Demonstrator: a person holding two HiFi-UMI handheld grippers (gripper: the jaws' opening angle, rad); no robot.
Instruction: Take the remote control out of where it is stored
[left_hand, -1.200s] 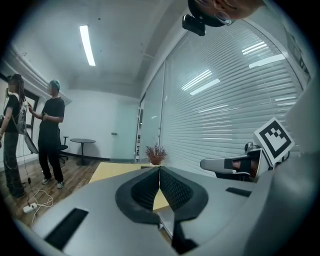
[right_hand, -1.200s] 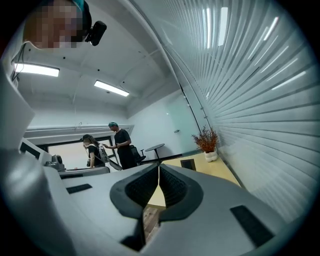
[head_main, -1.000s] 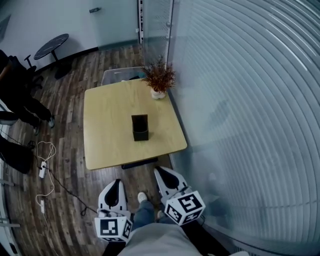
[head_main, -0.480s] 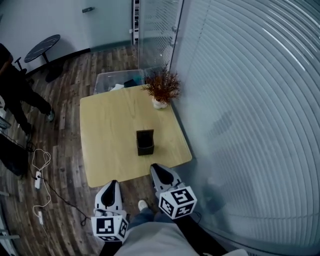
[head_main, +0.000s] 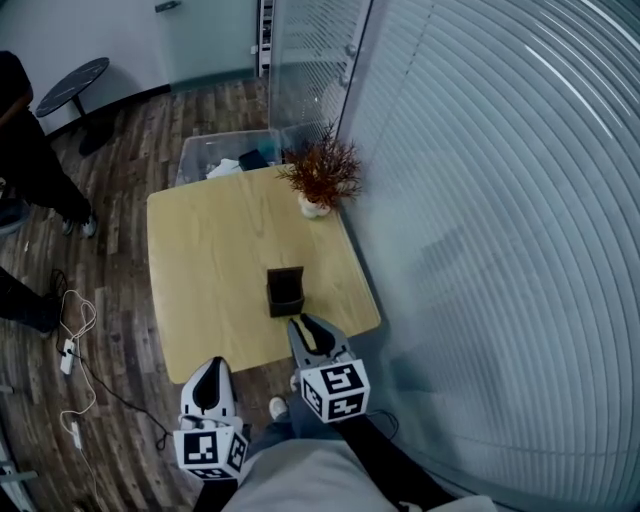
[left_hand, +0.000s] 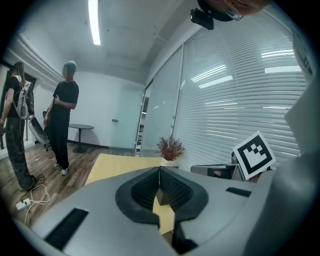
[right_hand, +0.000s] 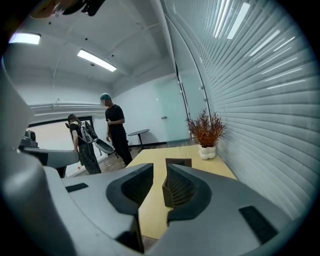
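The blind-covered glass wall (head_main: 480, 200) runs along the right side. The wooden table (head_main: 200, 270) stands just beside it and now sits closer to me than a second ago, so both grippers have advanced on it.

The right gripper (head_main: 300, 322) has crossed the table's near edge. Its tip is now just short of the black holder (head_main: 285, 292), where a second ago it was well short of the table. Its jaws have just been opening: they stand slightly parted with only bare tabletop between them, gripping nothing. The left gripper (head_main: 212, 362) hangs over the floor, short of the near edge, with its jaws pressed together and empty.

The remote control is not visible in any view. I judge that it sits inside the holder, which stands upright near the table's near-right part. I read the step in hand as the approach, with the right jaws being readied for a pick from the holder's open top. Extraction has not begun.

Clearances:
- Right: the wall is close, so there is little room to swing that way.
- Far right corner: a potted plant (head_main: 322, 175) stands well apart from the holder.
- Left of the holder: open tabletop, which is the free lane for the left gripper to steady the holder if needed.
- Beyond the table: a clear bin (head_main: 215, 155).
- Floor at left: cables (head_main: 70, 340).
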